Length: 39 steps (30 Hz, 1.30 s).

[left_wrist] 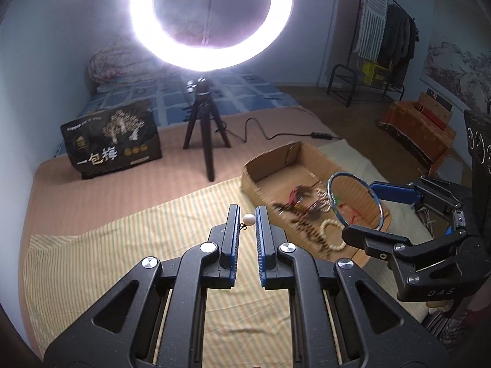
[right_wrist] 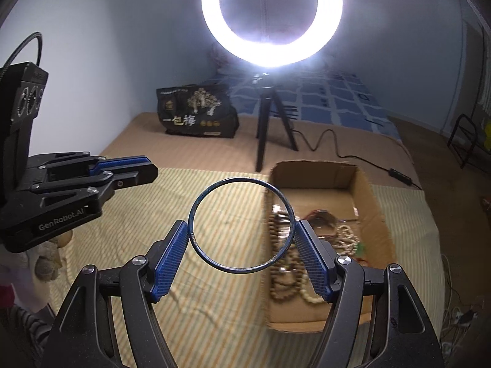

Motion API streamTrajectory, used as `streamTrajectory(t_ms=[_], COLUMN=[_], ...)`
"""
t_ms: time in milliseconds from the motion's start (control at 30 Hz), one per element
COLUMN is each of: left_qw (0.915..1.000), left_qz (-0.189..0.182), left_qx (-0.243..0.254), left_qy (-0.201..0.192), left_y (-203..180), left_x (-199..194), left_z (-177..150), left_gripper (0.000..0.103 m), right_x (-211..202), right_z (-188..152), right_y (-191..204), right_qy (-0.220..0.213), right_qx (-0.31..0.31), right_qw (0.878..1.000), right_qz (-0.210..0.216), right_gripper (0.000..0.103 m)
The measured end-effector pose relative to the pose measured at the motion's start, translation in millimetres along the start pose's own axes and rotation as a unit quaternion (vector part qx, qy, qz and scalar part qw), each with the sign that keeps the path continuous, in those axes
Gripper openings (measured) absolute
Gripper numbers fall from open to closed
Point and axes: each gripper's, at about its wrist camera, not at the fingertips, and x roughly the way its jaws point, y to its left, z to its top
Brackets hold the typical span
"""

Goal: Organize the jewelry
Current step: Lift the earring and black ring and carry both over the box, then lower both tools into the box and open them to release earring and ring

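My left gripper hangs over the striped cloth, shut on a small pearl earring whose hook sits by the left finger. From the right wrist view it appears at the left. My right gripper is shut on a thin dark blue bangle, its pads pressing the ring's two sides. In the left wrist view that gripper and bangle hover above the cardboard box. The box holds beaded necklaces and other tangled jewellery.
A lit ring light on a black tripod stands behind the cloth, its cable trailing right. A black printed bag sits at the back left. A clothes rack and an orange-covered box stand on the floor at the right.
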Motion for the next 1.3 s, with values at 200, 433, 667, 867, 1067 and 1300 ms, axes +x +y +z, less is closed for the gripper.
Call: streamTrajectory(t_ms=[200, 433, 667, 867, 1067, 1300], left_qw=[0.9999, 0.9997, 0.9994, 0.999, 0.9987, 0.9982], left_qz=[-0.006, -0.013, -0.02, -0.024, -0.023, -0.02], left_qx=[-0.012, -0.023, -0.029, -0.036, -0.041, -0.049], left_qy=[-0.001, 0.001, 0.003, 0.01, 0.021, 0.027], left_y=[-18.4, -34.0, -44.3, -50.6, -51.6, -50.4], left_x=[11.4, 29.3, 56.6, 83.2, 104.0, 116.6], left_z=[11.6, 21.9, 35.0, 40.7, 42.2, 43.5], left_gripper=[0.009, 0.009, 0.009, 0.009, 0.009, 0.009], right_x=[-10.7, -16.1, -12.0, -5.2, 3.9, 11.2], right_z=[1.6, -1.7, -4.3, -6.0, -7.0, -9.5], right_y=[-29.0, -54.1, -76.5, -91.8, -95.4, -94.7], right_qy=[-0.002, 0.004, 0.016, 0.026, 0.038, 0.047], right_qx=[0.006, 0.009, 0.014, 0.025, 0.028, 0.025], right_qw=[1.0, 0.999, 0.999, 0.998, 0.998, 0.997], right_qz=[-0.019, -0.031, -0.042, -0.045, -0.046, -0.051], right_gripper=[0.071, 0.071, 0.071, 0.071, 0.071, 0.071])
